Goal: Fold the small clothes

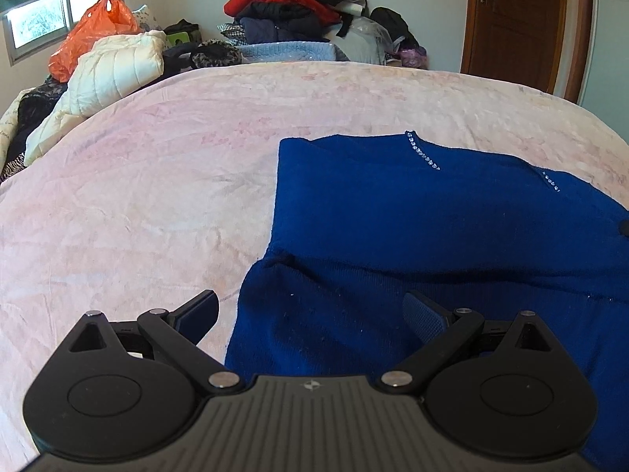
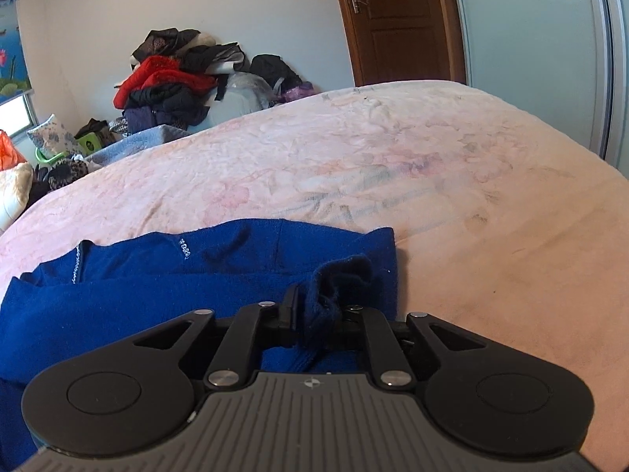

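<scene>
on the bed (image 2: 452, 165), the blue sweater (image 1: 393, 216) lies partly folded ahead of the left gripper (image 1: 312, 314), fingers apart and empty, a bunched edge between the right gripper (image 2: 320, 308) fingers, barely parted; squaring probably remains.

The right gripper (image 2: 320, 310) sits low over a blue sweater (image 2: 137, 287) spread on a pink blanket (image 2: 393, 165). A bunched fold of the blue knit stands between its two fingers, the jaws set narrow around it; whether the pads press the cloth cannot be told. A short line of small studs (image 2: 184, 249) marks the fabric. Behind the bed, a clothes pile (image 2: 173, 82) rests against the wall, beside a wooden door (image 2: 397, 19).
</scene>
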{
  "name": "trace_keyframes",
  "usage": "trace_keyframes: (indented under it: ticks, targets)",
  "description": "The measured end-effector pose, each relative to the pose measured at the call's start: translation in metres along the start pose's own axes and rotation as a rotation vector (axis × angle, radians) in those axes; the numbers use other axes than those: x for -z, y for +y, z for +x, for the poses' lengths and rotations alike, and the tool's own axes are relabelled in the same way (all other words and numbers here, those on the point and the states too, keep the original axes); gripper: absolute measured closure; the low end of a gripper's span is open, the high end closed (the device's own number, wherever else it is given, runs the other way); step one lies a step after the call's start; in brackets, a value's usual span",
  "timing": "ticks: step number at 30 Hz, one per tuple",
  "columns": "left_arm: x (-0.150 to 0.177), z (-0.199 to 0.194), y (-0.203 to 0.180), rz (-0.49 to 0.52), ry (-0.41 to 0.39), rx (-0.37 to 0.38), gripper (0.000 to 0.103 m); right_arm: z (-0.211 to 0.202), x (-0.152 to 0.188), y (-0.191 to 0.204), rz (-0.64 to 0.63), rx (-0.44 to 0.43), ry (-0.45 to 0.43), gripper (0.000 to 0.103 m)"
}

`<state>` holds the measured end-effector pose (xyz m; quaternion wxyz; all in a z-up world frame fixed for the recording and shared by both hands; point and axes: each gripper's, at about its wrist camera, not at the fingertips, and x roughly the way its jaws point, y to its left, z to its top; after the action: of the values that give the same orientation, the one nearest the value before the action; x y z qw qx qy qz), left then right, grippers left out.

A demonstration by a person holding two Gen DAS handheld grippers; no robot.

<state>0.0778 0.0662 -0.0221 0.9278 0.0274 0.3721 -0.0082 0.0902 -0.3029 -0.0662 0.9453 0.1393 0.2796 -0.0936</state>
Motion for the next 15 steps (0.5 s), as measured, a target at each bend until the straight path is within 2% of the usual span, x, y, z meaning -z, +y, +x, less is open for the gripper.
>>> trace_keyframes:
  ticks: [1, 4, 5, 8, 10, 12, 15]
  targets:
    - [0.000, -0.001, 0.000, 0.000, 0.001, -0.001, 0.002, -0.006, 0.000, 0.001, -0.004, 0.018, -0.020, 0.070]
    - [0.002, -0.001, 0.000, -0.004, 0.003, -0.001, 0.002, -0.032, 0.003, 0.010, -0.061, 0.143, -0.143, 0.056]
    - [0.002, -0.001, 0.000, -0.004, 0.005, 0.000, 0.002, -0.037, 0.004, 0.014, -0.088, 0.144, -0.166, 0.053]
    - [0.003, -0.002, -0.003, 0.003, 0.009, 0.000, 0.002, -0.035, 0.008, 0.028, -0.214, 0.090, -0.129, 0.034]
    - [0.005, -0.004, -0.004, 0.005, 0.012, -0.001, 0.002, -0.017, 0.013, 0.036, -0.291, 0.116, -0.022, 0.026]
    - [0.007, -0.007, -0.004, 0.013, 0.012, 0.003, 0.002, -0.008, 0.019, 0.035, -0.291, 0.171, 0.020, 0.027]
    - [0.011, -0.012, -0.003, 0.030, 0.008, -0.005, 0.002, -0.030, 0.018, 0.030, -0.217, 0.148, -0.034, 0.026]
